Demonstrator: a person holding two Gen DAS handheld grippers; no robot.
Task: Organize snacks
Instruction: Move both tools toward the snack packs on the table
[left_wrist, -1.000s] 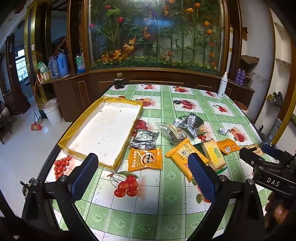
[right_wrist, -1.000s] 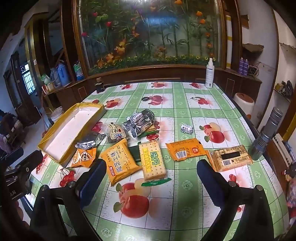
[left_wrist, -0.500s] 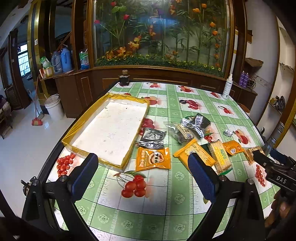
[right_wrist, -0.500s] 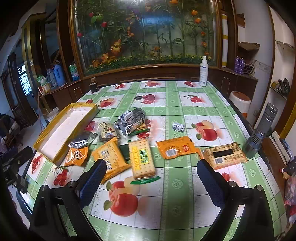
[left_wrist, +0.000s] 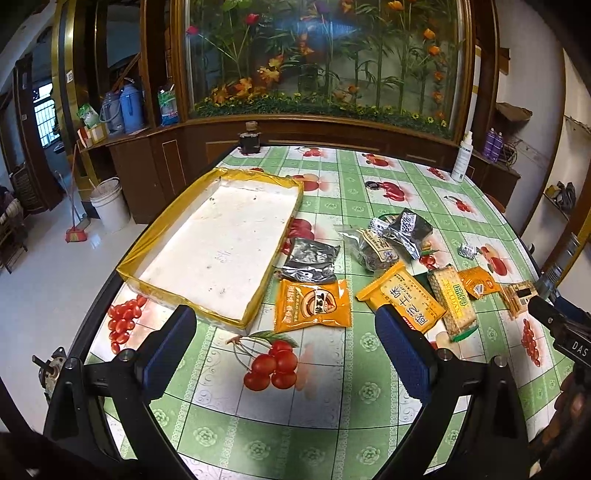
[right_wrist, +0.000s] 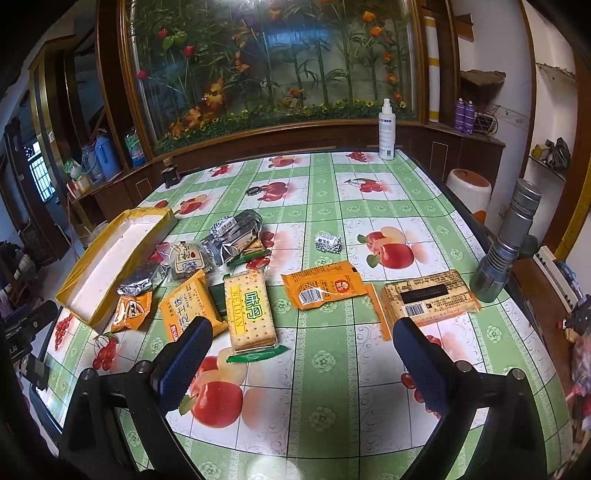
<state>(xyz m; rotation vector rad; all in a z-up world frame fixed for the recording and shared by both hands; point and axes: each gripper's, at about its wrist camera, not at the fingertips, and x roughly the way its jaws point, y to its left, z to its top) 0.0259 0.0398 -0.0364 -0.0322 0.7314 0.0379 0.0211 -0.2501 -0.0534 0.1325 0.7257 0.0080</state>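
Observation:
A yellow-rimmed white tray (left_wrist: 273, 181) (right_wrist: 77, 273) lies on the left of the table with nothing in it. Right of it lie several snack packs: an orange pouch (left_wrist: 312, 306) (right_wrist: 131, 314), a silver pouch (left_wrist: 310, 260), a yellow cracker pack (left_wrist: 402, 299) (right_wrist: 188, 306), a WEIDAN biscuit pack (left_wrist: 452, 301) (right_wrist: 249, 306), an orange sachet (right_wrist: 323, 284) and a clear wafer pack (right_wrist: 428, 295). My left gripper (left_wrist: 284, 350) hangs open above the near table, short of the orange pouch. My right gripper (right_wrist: 304, 362) is open too, in front of the biscuit pack and the sachet.
A grey flashlight (right_wrist: 506, 247) stands at the table's right edge. A white spray bottle (right_wrist: 386, 129) and a dark jar (left_wrist: 250, 142) stand at the far edge. A small wrapped candy (right_wrist: 327, 243) lies mid-table. The floor, a bucket (left_wrist: 109, 203) and a broom are left of the table.
Both grippers have drawn back and risen a little, so the packs sit farther off in each view. Nothing on the table has moved and both grippers stay open.

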